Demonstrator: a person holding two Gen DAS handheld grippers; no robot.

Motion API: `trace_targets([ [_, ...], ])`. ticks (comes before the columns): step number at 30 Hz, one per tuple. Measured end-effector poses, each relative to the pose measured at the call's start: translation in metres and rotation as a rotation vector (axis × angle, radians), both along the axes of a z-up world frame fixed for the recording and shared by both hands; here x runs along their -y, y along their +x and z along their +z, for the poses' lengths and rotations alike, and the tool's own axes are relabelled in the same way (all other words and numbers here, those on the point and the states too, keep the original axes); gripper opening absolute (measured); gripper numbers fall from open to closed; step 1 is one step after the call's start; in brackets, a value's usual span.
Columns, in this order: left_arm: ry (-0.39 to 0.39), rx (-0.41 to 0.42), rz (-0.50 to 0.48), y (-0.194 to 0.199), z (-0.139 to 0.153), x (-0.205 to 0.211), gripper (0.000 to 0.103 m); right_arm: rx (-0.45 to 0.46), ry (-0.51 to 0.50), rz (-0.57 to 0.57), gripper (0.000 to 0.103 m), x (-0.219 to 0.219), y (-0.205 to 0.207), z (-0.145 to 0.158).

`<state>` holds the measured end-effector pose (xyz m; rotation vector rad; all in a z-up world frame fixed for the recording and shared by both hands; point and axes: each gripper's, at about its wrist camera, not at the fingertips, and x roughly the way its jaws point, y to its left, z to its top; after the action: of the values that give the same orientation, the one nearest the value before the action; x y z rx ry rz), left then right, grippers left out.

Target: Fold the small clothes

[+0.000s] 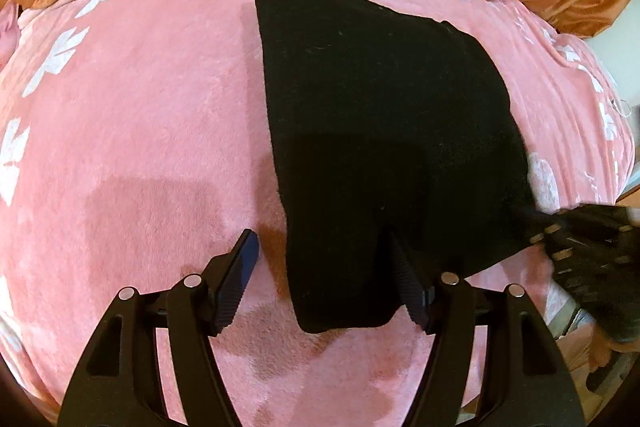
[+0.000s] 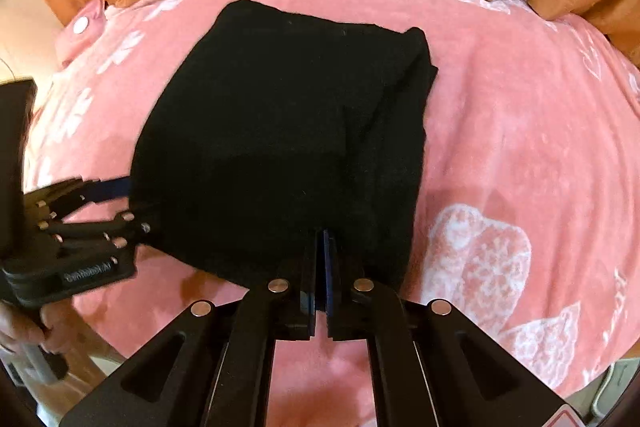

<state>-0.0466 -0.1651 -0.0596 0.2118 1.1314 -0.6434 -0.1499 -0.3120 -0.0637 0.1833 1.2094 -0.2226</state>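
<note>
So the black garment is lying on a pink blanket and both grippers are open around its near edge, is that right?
Not quite. Only the left gripper is open, straddling the near edge of the black garment. The right gripper is shut on that edge, as the right wrist view shows. The pink blanket part is correct.
</note>
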Motion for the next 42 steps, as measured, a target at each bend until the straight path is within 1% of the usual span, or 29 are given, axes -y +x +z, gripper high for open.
trace_targets([
  [1, 0.000, -0.001, -0.003, 0.000, 0.000, 0.000, 0.065, 0.002, -0.004, 0.015, 0.001, -0.002, 0.001, -0.005],
  [2, -0.001, -0.007, -0.005, 0.000, 0.000, -0.001, 0.065, 0.008, -0.018, 0.032, 0.001, -0.003, 0.001, -0.002],
  [4, -0.013, -0.026, 0.003, 0.002, 0.001, -0.002, 0.066, 0.013, 0.028, 0.011, 0.002, 0.003, -0.002, 0.008],
  [5, -0.022, -0.040, 0.013, 0.003, 0.002, -0.004, 0.066, 0.035, 0.066, -0.012, 0.004, 0.008, -0.004, 0.014],
  [6, -0.029, -0.049, 0.019, 0.004, 0.002, -0.005, 0.066, 0.097, 0.122, -0.035, 0.006, 0.017, -0.008, 0.027],
  [7, -0.041, -0.061, 0.030, 0.006, 0.003, -0.007, 0.066, 0.136, 0.144, -0.053, 0.008, 0.022, -0.009, 0.035],
  [9, -0.063, -0.064, 0.046, 0.008, 0.008, -0.010, 0.066, 0.223, 0.178, -0.108, 0.018, 0.039, -0.010, 0.053],
  [10, -0.073, -0.056, 0.047, 0.008, 0.011, -0.010, 0.066, 0.246, 0.187, -0.130, 0.025, 0.046, -0.008, 0.058],
  [11, -0.082, -0.032, 0.049, 0.008, 0.016, -0.011, 0.066, 0.259, 0.199, -0.153, 0.026, 0.051, -0.005, 0.061],
  [14, -0.076, 0.045, 0.056, 0.008, 0.026, -0.013, 0.066, 0.237, 0.221, -0.148, 0.026, 0.050, 0.003, 0.056],
  [15, -0.073, 0.056, 0.059, 0.009, 0.027, -0.013, 0.066, 0.193, 0.195, -0.133, 0.024, 0.045, 0.008, 0.048],
  [16, -0.071, 0.057, 0.063, 0.010, 0.027, -0.014, 0.066, 0.177, 0.166, -0.124, 0.016, 0.037, 0.008, 0.044],
  [17, -0.070, 0.049, 0.070, 0.012, 0.026, -0.014, 0.066, 0.180, 0.138, -0.118, 0.014, 0.035, 0.007, 0.046],
  [19, -0.071, 0.030, 0.079, 0.016, 0.024, -0.014, 0.066, 0.176, 0.149, -0.137, 0.013, 0.035, 0.003, 0.051],
  [22, -0.075, 0.020, 0.086, 0.017, 0.025, -0.014, 0.066, 0.214, 0.177, -0.173, 0.014, 0.042, -0.009, 0.063],
  [23, -0.074, 0.024, 0.085, 0.017, 0.026, -0.013, 0.066, 0.234, 0.198, -0.189, 0.021, 0.046, -0.014, 0.066],
  [24, -0.074, 0.025, 0.085, 0.017, 0.027, -0.013, 0.066, 0.245, 0.209, -0.200, 0.025, 0.044, -0.017, 0.061],
  [26, -0.078, 0.021, 0.081, 0.017, 0.029, -0.011, 0.069, 0.262, 0.218, -0.230, 0.050, 0.055, -0.025, 0.061],
  [27, -0.080, 0.020, 0.082, 0.017, 0.029, -0.009, 0.070, 0.264, 0.215, -0.247, 0.054, 0.058, -0.031, 0.061],
  [29, -0.083, 0.019, 0.080, 0.017, 0.028, -0.005, 0.072, 0.253, 0.216, -0.260, 0.057, 0.064, -0.025, 0.052],
  [31, -0.079, 0.013, 0.077, 0.018, 0.026, 0.000, 0.077, 0.237, 0.224, -0.275, 0.060, 0.067, -0.020, 0.043],
  [34, -0.072, -0.016, 0.067, 0.020, 0.019, 0.009, 0.081, 0.221, 0.256, -0.274, 0.060, 0.068, -0.016, 0.034],
  [36, -0.072, -0.055, 0.053, 0.022, 0.011, 0.015, 0.083, 0.215, 0.290, -0.269, 0.061, 0.066, -0.008, 0.026],
  [39, -0.092, -0.117, 0.035, 0.027, 0.000, 0.021, 0.091, 0.193, 0.336, -0.254, 0.065, 0.063, -0.001, 0.017],
  [42, -0.115, -0.104, 0.014, 0.031, 0.000, 0.025, 0.092, 0.181, 0.364, -0.262, 0.068, 0.062, 0.004, 0.007],
])
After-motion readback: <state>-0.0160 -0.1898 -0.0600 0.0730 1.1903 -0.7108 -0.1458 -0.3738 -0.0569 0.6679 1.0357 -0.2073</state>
